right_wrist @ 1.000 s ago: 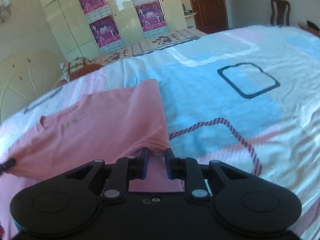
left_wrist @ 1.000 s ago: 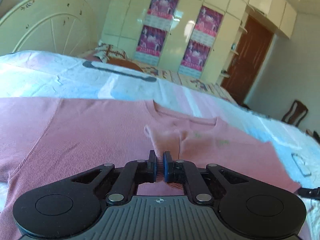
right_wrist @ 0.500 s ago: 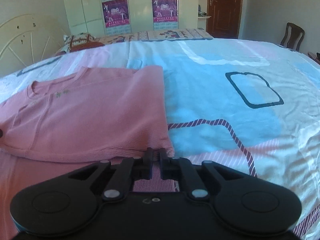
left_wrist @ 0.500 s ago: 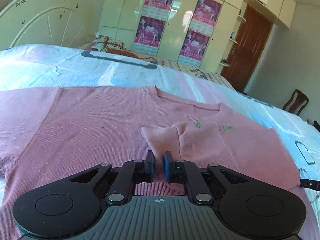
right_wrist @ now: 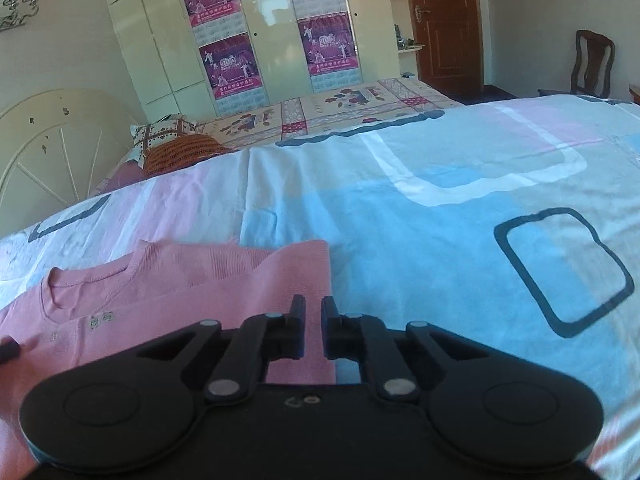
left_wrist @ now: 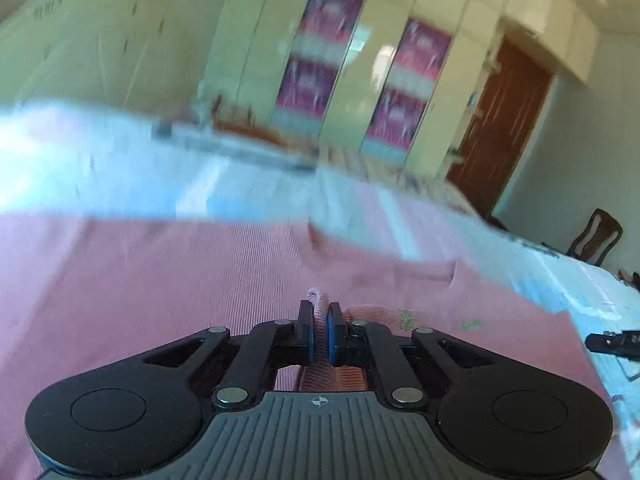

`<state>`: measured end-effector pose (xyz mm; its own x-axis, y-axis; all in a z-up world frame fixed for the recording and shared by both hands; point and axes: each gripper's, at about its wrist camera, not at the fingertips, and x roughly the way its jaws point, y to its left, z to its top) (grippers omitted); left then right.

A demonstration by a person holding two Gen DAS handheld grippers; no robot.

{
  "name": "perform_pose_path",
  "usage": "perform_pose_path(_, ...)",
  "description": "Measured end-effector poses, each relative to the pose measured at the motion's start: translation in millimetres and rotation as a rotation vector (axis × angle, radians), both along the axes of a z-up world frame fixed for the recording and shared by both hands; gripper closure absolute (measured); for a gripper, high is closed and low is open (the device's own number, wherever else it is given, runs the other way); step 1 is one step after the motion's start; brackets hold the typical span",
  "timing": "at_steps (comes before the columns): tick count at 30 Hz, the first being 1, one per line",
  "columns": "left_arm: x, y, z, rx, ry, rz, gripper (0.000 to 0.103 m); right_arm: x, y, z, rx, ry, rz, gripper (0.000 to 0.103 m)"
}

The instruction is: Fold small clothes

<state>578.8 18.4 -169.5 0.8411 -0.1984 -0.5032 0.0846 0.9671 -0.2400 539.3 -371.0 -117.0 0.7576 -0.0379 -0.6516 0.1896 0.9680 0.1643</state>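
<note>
Left hand-held gripper pinches shirt fabric, frame centre; right hand-held gripper slightly open, empty. One side folded; more folds left.

My left gripper is clamped on a ridge of the pink top; a ribbed tuft pokes up just past my fingertips. Blue pads press the fabric from both sides. The top spreads flat ahead and to both sides of my fingers on the bedsheet. Right of my fingers, the other gripper's black tip sits at the garment's edge. Background blurred: wardrobe, door, chair.
</note>
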Motion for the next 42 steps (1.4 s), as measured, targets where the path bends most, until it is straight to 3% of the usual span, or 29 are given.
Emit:
perform_pose_path(2, -7.7, -3.5, -1.5, 0.041, -0.014, 0.025, 0.098, 7.0, 3.9, -8.8, -0.029, 0.016, 0.030, 0.100)
perform_pose_path(3, -7.7, -2.9, -6.9, 0.058, 0.005, 0.038, 0.098, 13.0, 2.9, -18.2, -0.054, 0.060, 0.019, 0.103)
perform_pose_path(4, -5.6, -1.9, -13.5, 0.068, 0.040, 0.048, 0.098, 12.7, -1.5, -23.4, -0.046, 0.046, 0.010, 0.103)
perform_pose_path(7, 0.7, 3.9, -21.4, 0.041, 0.094, 0.027, 0.097, 15.5, -0.5, -17.2, -0.049, 0.063, 0.016, 0.103)
perform_pose_path(9, 2.4, 7.4, -15.5, 0.038, 0.102, 0.053, 0.078, 17.3, 3.2, -11.8, -0.071, 0.037, 0.039, 0.097)
perform_pose_path(10, -1.3, 9.7, -9.6, 0.069, 0.079, 0.121, 0.054, 19.3, 3.2, -10.5, -0.075, 0.023, 0.044, 0.096)
perform_pose_path(11, -7.5, 9.9, -3.1, 0.097, 0.036, 0.178, 0.042, 22.8, 2.8, -11.2, -0.078, 0.025, 0.044, 0.089)
perform_pose_path(12, -13.0, 10.1, 3.2, 0.098, -0.005, 0.191, 0.042, 29.0, 1.3, -12.2, -0.076, 0.030, 0.043, 0.089)
perform_pose_path(15, -13.7, -7.6, 11.6, 0.089, -0.013, 0.039, 0.042, 41.1, -1.6, -18.1, -0.086, 0.043, 0.055, 0.089)
perform_pose_path(19, 2.4, -39.7, -12.0, 0.103, 0.147, -0.122, 0.042, 42.5, -1.8, -18.2, -0.120, 0.071, 0.065, 0.087)
perform_pose_path(21, 1.2, -49.4, -11.8, 0.179, 0.134, -0.123, 0.042, 33.8, -3.2, -12.7, -0.104, 0.098, 0.060, 0.087)
perform_pose_path(24, -17.6, -44.8, 5.0, 0.106, 0.049, -0.106, 0.042, -4.1, -0.8, -4.8, -0.096, 0.098, 0.074, 0.087)
perform_pose_path(26, -37.7, -48.8, 10.2, 0.111, 0.035, -0.117, 0.042, -39.3, 3.1, 0.5, -0.068, 0.081, 0.093, 0.087)
perform_pose_path(29, -54.1, -54.6, -0.2, 0.137, 0.067, -0.168, 0.042, -84.4, 15.7, -0.4, -0.047, 0.080, 0.122, 0.088)
perform_pose_path(30, -53.7, -57.6, -8.9, 0.179, 0.115, -0.172, 0.042, -93.4, 20.6, -5.4, -0.068, 0.098, 0.126, 0.089)
perform_pose_path(31, -59.2, -58.9, -12.0, 0.225, 0.095, -0.176, 0.042, -100.7, 26.1, -9.2, -0.111, 0.088, 0.122, 0.090)
perform_pose_path(35, -67.9, -49.3, 4.5, 0.200, 0.049, -0.147, 0.042, -105.8, 39.8, 8.5, -0.154, 0.054, 0.125, 0.088)
perform_pose_path(37, -62.2, -47.0, -0.7, 0.239, 0.106, -0.144, 0.042, -109.9, 47.4, 13.6, -0.159, 0.019, 0.165, 0.088)
perform_pose_path(40, -59.8, -41.1, -2.1, 0.228, 0.125, -0.141, 0.042, -97.3, 55.5, -7.6, -0.188, 0.119, 0.179, 0.091)
perform_pose_path(42, -67.3, -36.9, 5.9, 0.219, 0.096, -0.106, 0.042, -98.3, 56.9, -5.3, -0.177, 0.107, 0.154, 0.088)
